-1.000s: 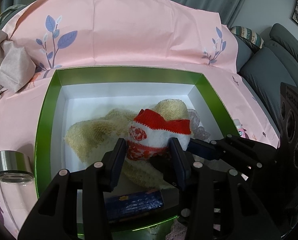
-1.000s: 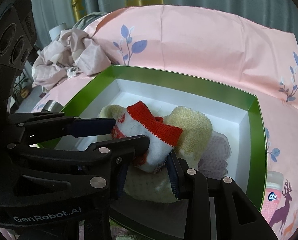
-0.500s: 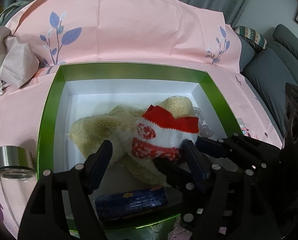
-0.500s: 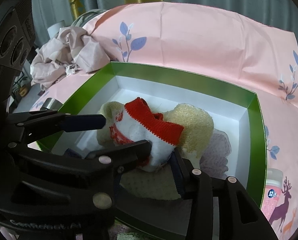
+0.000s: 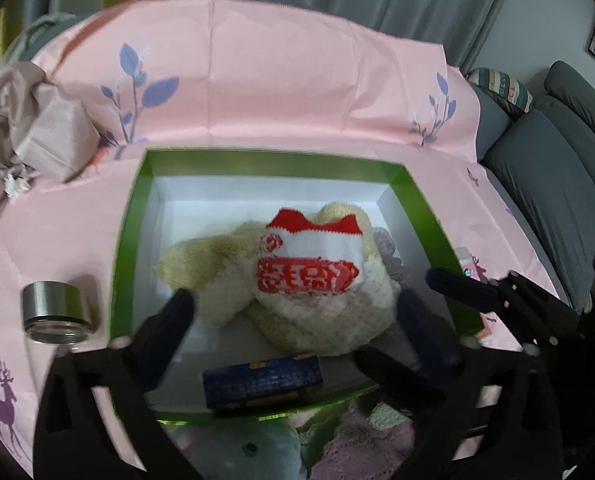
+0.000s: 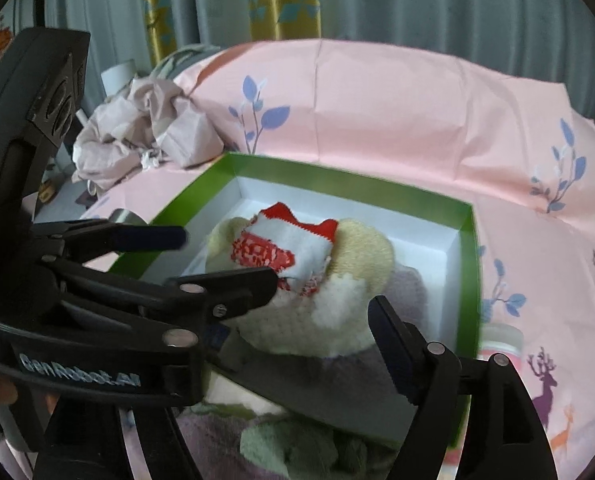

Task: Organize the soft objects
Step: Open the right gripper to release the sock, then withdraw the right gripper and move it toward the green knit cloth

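I have the left gripper (image 5: 293, 320) spread wide; its jaws have just been opening, and the red-and-white sock (image 5: 311, 260) lies ahead of them, untouched by either finger. Off to that gripper's left a steel-capped glass jar (image 5: 55, 312) stands on the pink-covered surface (image 5: 297, 92), outside the green box (image 5: 127, 248). Farther left and beyond lies a crumpled beige cloth (image 5: 37, 136). Just ahead of the gripper the sock rests on the cream fuzzy cloth (image 5: 297, 312) inside the box, and a dark blue folded piece (image 5: 263, 380) lies directly under the gripper against the box's near wall. A lilac piece (image 5: 389, 256) peeks out to the right of the cream one.

My right gripper (image 6: 325, 292) is open too, its jaws having just been parting; the sock (image 6: 285, 252) sits ahead between its finger line, with neither pad pressing it. In that view the left gripper's fingers (image 6: 149, 236) cross in from the left. Right of the box a pink-capped bottle (image 6: 501, 340) lies on the surface.
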`<action>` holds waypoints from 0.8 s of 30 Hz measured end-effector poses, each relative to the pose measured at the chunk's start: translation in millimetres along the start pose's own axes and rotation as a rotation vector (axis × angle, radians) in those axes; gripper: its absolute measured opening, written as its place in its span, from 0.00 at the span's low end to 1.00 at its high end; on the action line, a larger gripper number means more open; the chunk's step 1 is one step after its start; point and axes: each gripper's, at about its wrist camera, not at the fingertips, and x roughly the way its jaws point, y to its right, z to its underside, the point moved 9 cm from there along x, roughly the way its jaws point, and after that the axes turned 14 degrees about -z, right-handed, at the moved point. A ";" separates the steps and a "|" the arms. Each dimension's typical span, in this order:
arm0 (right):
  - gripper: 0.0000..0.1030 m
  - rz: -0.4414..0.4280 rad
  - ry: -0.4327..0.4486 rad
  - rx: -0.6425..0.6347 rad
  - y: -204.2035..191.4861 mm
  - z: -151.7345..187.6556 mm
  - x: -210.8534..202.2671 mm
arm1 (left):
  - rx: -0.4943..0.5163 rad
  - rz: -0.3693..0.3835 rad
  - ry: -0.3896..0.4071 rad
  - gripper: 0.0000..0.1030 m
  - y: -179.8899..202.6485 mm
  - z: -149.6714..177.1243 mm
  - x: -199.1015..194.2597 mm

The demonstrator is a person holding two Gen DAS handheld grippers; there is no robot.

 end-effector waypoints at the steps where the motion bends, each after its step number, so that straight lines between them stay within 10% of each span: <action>1: 0.75 0.000 0.009 0.002 -0.6 -0.3 -4.8 | 0.000 -0.005 0.011 0.99 -0.6 -0.4 -5.0; 24: 0.75 -0.028 0.159 0.011 -60.3 53.7 -130.6 | 0.009 -0.001 0.158 0.99 21.5 64.6 -135.2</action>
